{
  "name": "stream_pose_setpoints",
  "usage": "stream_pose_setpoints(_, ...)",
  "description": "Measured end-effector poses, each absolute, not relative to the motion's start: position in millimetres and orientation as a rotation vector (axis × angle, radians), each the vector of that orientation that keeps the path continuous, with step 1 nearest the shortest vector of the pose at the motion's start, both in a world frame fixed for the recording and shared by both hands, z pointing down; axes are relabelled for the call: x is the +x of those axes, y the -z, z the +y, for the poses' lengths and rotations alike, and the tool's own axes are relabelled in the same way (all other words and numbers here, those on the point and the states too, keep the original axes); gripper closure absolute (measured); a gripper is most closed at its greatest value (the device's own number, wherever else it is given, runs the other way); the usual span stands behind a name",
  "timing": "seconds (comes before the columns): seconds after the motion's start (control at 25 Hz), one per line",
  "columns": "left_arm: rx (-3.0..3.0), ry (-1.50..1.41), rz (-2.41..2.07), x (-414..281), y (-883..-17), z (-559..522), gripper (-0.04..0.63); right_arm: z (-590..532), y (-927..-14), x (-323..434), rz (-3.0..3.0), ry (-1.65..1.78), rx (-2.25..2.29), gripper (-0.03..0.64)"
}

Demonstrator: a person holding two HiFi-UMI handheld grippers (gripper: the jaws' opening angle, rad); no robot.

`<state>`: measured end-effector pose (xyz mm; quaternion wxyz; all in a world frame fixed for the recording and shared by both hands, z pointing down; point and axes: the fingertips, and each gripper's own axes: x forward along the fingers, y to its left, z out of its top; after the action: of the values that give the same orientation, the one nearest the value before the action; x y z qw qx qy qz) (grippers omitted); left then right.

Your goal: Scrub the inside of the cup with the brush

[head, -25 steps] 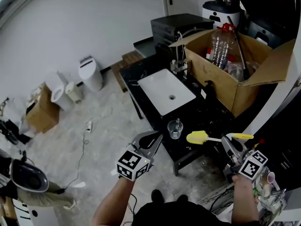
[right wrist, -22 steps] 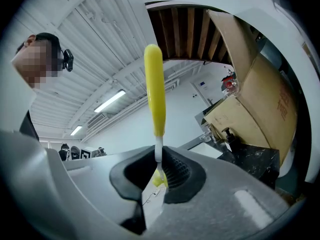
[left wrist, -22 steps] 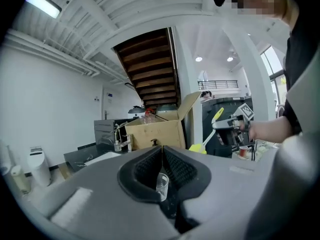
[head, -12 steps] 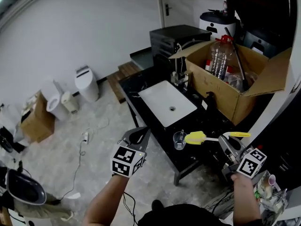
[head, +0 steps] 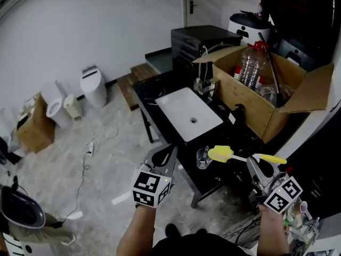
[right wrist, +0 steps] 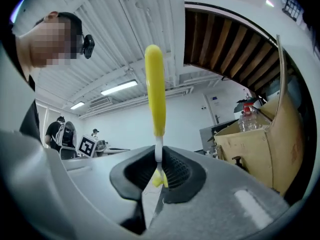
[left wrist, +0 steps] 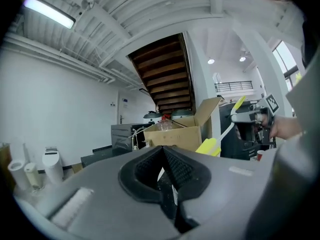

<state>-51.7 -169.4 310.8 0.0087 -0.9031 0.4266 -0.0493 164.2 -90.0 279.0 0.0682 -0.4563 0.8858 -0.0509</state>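
Centrally, a clear cup (head: 201, 158) is shown upright on the black bench (head: 153, 96), close to the front edge and just in front of the white sink basin (head: 189, 113). The brush (head: 241, 157) is held roughly level by the right gripper (head: 254, 167). Its yellow head is carried over the right side of the cup's rim, and whether the two touch cannot be made out. In the right gripper view the fingers (right wrist: 176, 173) are seen closed on the thin white neck of the brush handle, with the yellow grip standing out beyond them. The left gripper (head: 166, 156) is held off the bench's front edge, to the left of the cup and apart from it. In the left gripper view its fingers (left wrist: 149, 166) are seen pressed together with nothing between them. At the far right of the bench an open cardboard box (head: 266, 103) is shown, with a large clear plastic bottle (head: 250, 63) standing in it. Behind the sink basin a dark cabinet-like unit (head: 202, 39) is visible.
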Motion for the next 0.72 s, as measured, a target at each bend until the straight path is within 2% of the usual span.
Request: stream_pose_setpoints(0.72, -2.869, 0.201, 1.39, -56.9, -327.7, -179.7, 0.575, -87.6, -286.7, 179.6, 2.653, 0.108, -1.457, 0.583)
